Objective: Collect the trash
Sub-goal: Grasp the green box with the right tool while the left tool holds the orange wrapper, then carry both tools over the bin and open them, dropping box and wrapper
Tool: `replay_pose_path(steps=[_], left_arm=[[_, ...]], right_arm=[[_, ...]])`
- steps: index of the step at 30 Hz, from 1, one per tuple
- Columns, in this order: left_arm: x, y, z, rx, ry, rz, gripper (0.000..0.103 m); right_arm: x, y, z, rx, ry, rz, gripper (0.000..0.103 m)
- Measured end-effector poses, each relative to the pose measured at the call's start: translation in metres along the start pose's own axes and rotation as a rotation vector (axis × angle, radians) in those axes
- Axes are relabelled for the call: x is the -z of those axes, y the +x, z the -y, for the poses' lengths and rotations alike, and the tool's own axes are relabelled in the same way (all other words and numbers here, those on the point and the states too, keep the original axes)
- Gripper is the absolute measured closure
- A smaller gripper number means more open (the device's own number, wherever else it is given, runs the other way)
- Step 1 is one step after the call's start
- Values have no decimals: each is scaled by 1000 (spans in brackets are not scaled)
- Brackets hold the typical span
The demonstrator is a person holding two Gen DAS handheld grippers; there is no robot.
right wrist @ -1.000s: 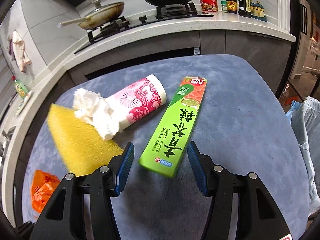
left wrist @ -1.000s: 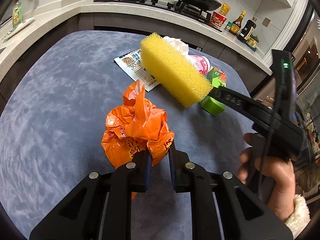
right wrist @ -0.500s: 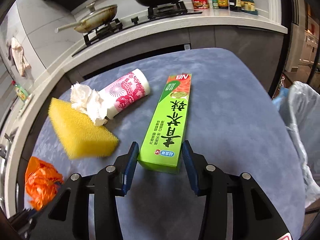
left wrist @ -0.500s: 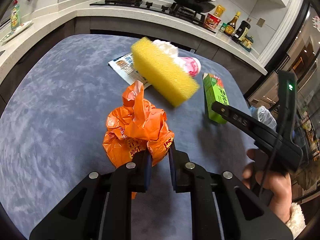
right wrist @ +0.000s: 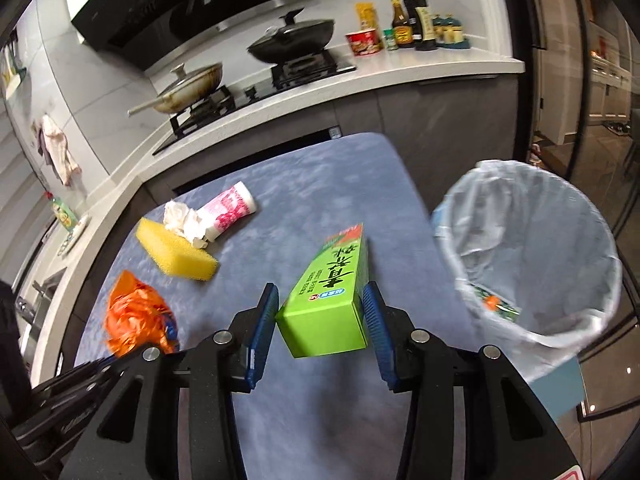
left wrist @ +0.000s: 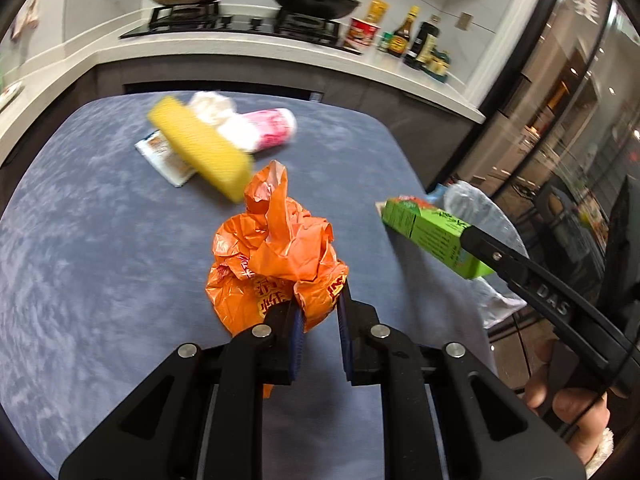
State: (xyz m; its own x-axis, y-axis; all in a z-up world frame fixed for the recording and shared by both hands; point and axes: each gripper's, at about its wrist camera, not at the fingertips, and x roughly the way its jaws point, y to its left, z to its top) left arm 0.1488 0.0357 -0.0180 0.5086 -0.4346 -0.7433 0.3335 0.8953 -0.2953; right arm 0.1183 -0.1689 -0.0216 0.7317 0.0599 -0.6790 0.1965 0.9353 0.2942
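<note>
Blue tabletop [right wrist: 320, 184]; "DAS"-marked right tongs [left wrist: 476, 244]

Blue-grey tabletop [right wrist: 304, 208] w/ white kitchen counter [right wrist: 400, 74] behind it: gas hob [right wrist: 256, 88] carrying lidded frying pan [right wrist: 192, 84] & black wok [right wrist: 292, 42], sauce bottles [right wrist: 412, 26] + red instant-noodle cup [right wrist: 363, 43] at counter's right end, cloth [right wrist: 56, 148] hanging far left.

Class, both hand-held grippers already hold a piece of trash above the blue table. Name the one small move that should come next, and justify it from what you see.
Probably carry the right hand-held gripper sideways until the green box hangs over the lined bin. The box is clamped and lifted off the table, and the bin stands open just beyond the table's edge. The left hand-held gripper with its orange bag can follow.
</note>
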Motion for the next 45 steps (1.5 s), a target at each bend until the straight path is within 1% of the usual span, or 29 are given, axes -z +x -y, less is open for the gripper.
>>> replay_pose_path(steps=[5,10,14,17,21,25,31,34,35,37,41,45], left_arm=[[0,2,34,43,47,-15,88],[-3,11,71,107,91,-37,88],[-10,20,104,142,138,-40,88],[-15,24,125,168,162,-36,88],[-20,32,149,197,188,-37,88],[-25,39,165,207,213,-39,88],[-36,54,189,240,250,-48,88],[-45,68,202,262,261,-61,88],[-48,73,207,276,264,-64,88],[-52,82,215,279,269,-64,88],[-55,106,226,294,276,-90,88],[-53,127,232,291,276,-124,88]], right_arm=[[3,-34,28,2,40,45,61],[-2,-66,57,9,84,116,61],[-12,-87,84,38,118,173,62],[-20,-95,106,65,140,201,62],[-30,-97,132,101,161,222,63],[-38,-97,152,113,185,242,63],[-58,-107,165,128,179,299,63],[-68,-106,171,144,176,317,63],[-70,-104,174,149,175,316,63],[-72,-99,180,157,182,305,63],[-68,-84,193,179,190,272,63],[-64,-74,201,195,202,245,63]])
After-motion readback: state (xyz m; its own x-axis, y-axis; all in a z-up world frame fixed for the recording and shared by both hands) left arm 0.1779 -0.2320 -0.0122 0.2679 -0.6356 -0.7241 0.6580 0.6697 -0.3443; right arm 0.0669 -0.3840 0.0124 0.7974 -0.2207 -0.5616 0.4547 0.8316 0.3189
